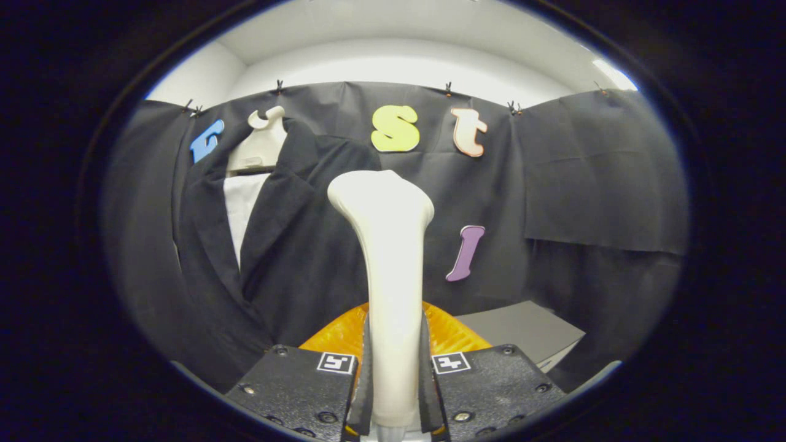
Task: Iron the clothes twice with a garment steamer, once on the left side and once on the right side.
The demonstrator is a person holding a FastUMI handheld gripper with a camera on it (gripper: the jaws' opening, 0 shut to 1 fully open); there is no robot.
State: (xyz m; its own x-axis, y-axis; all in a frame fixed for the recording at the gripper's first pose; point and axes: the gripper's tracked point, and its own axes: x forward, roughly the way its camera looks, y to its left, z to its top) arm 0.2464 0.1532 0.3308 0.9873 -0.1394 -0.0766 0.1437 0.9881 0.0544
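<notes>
My gripper [393, 374] is shut on the handle of a cream-white garment steamer [387, 245], which stands upright between the fingers with its wide head at the top. A black suit jacket [288, 245] hangs to the left of the steamer on a pale hanger [261, 147], with a white shirt front [242, 202] showing between its lapels. The steamer head is held just off the jacket's right shoulder and chest; whether it touches the cloth I cannot tell.
An orange ribbed object [454, 334] lies low behind the steamer handle, just beyond the fingers. A grey flat surface [528, 334] sits to the right of it. Black cloth covers the booth wall behind everything.
</notes>
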